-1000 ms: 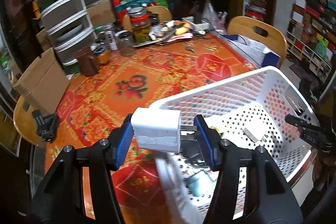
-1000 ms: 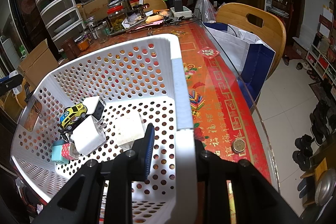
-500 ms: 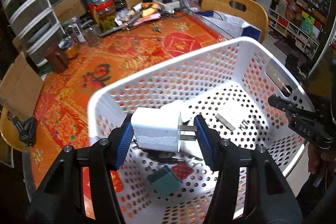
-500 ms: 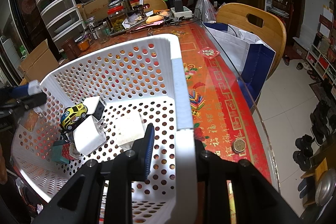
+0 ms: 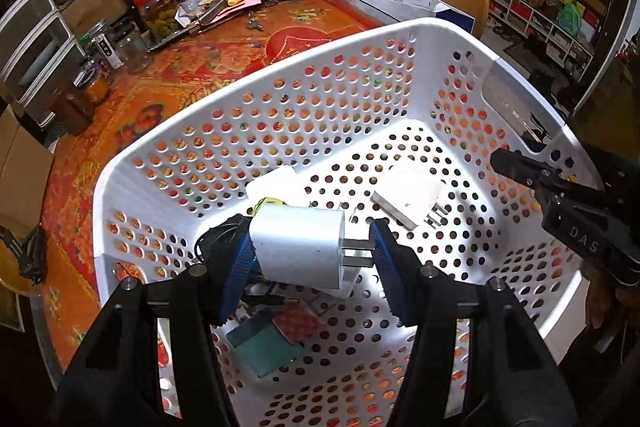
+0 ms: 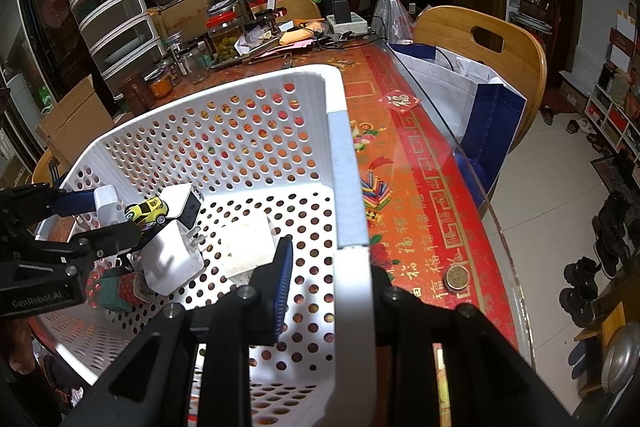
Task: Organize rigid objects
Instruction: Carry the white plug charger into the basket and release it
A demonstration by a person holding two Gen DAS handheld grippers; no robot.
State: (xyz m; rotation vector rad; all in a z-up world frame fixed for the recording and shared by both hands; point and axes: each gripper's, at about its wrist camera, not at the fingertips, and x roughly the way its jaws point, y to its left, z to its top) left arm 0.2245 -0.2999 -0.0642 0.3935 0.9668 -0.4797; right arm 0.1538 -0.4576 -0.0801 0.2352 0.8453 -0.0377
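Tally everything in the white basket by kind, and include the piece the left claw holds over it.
White chargers: 4, the held charger in the left claw plus three loose ones in the white basket
Yellow toy car: 1
Small blocks: 2, teal block and red block
Total: 7

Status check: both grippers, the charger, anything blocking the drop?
Left gripper shut on charger, over basket. Right gripper clamps basket wall. Toy car, other chargers below.
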